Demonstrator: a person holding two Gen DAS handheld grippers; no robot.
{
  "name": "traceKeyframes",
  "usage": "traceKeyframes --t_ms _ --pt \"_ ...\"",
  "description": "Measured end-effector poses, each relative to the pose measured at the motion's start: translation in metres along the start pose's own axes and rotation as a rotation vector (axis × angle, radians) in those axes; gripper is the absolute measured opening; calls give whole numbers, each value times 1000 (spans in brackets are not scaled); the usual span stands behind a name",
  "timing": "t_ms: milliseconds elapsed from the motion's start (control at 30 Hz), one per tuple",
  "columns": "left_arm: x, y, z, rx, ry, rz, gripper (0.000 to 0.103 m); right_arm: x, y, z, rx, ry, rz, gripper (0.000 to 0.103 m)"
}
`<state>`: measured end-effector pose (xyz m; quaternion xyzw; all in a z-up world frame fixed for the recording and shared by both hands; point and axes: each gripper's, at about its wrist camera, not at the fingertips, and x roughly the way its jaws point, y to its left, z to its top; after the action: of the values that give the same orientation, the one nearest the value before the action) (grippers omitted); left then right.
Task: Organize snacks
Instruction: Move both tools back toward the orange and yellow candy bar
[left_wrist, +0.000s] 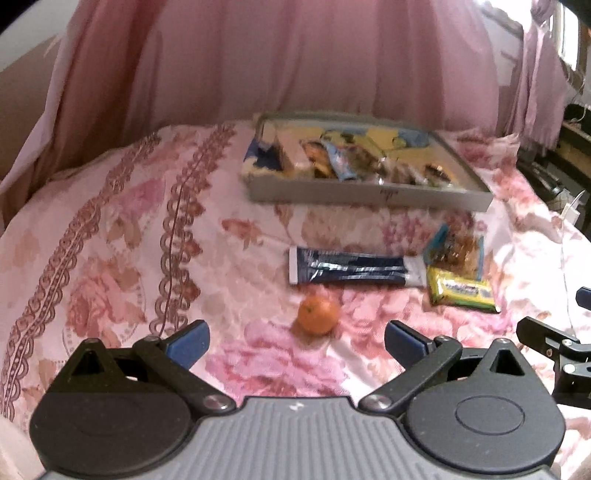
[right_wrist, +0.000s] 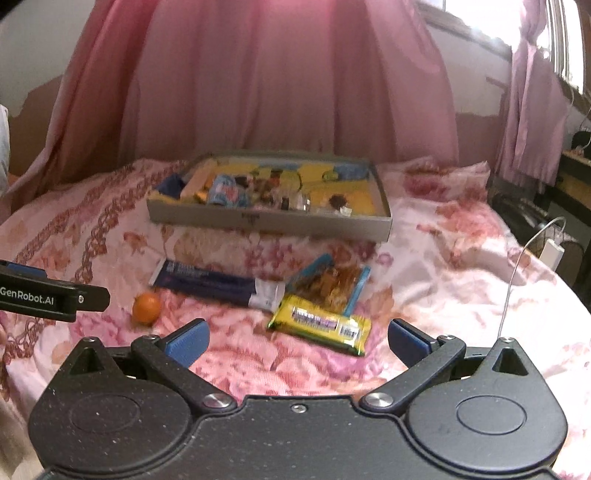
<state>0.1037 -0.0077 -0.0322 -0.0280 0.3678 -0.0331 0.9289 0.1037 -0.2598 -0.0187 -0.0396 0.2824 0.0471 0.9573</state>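
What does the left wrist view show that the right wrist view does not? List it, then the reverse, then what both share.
Only the left wrist view: the right gripper at its right edge.

Only the right wrist view: the left gripper's finger marked GenRobot.AI at its left edge, plus a white charger and cable beside the bed.

Both: the grey box of snacks, the dark blue tube, the orange, the yellow bar, the clear snack packet, the floral bedspread and pink curtains. Each view's own gripper is open and empty.

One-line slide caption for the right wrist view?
Open right hand-held gripper over a floral bedspread, facing a yellow bar, dark blue packet, orange and snack tray.
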Motion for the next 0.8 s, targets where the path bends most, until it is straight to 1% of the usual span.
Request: traceKeyframes --t_ms 167,500,700,800 --pt "6 3 0 -18 35 6 103 7 0 -2 5 42 19 102" --pt "19 1 2 -9 78 -3 102 22 2 -2 6 122 66 102" --pt "28 1 6 -20 96 -2 102 27 0 2 8 136 84 102" --pt "33 1 9 -11 104 -1 102 31 -5 6 16 145 95 102"
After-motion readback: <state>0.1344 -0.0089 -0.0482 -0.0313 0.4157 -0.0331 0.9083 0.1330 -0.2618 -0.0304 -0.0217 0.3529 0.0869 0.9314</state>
